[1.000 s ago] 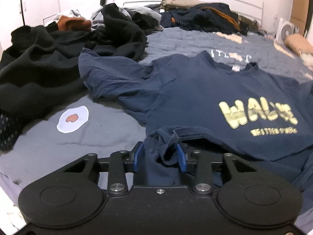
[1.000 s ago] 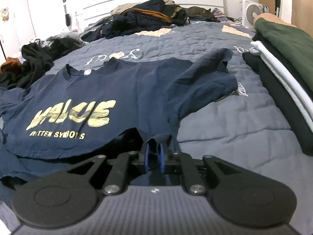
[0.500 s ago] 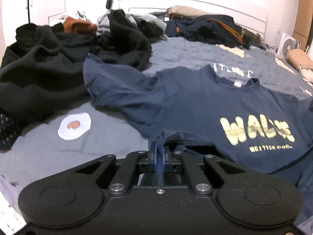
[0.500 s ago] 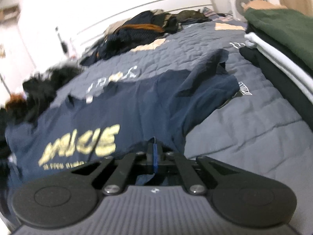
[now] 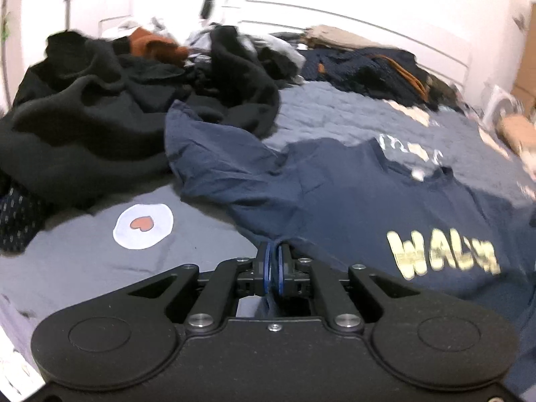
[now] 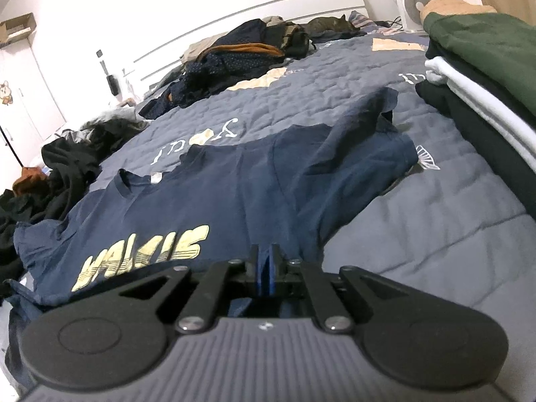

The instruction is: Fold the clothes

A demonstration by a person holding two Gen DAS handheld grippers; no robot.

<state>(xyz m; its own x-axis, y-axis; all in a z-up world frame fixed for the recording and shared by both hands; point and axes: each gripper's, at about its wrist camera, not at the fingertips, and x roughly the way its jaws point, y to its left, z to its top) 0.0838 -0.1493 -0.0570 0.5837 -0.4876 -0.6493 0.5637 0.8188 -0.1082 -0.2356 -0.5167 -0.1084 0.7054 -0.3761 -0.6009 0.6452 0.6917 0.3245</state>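
Navy T-shirt (image 5: 351, 197) lies spread face-up on grey bedspread (image 5: 83, 261), yellow lettering showing, sleeves out, slightly wrinkled; no fold made yet. Left gripper (image 5: 274, 269) pinches bottom hem; right gripper (image 6: 264, 273) pinches hem at other corner. Folded stack (image 6: 485, 77) sits at right, so some clothes done. Black unfolded heap (image 5: 100, 117) remains.

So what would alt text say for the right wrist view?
The right claw is shut on the hem of a navy cotton T-shirt with yellow lettering, spread on a grey-blue quilted bed. Folded clothes are stacked at right.
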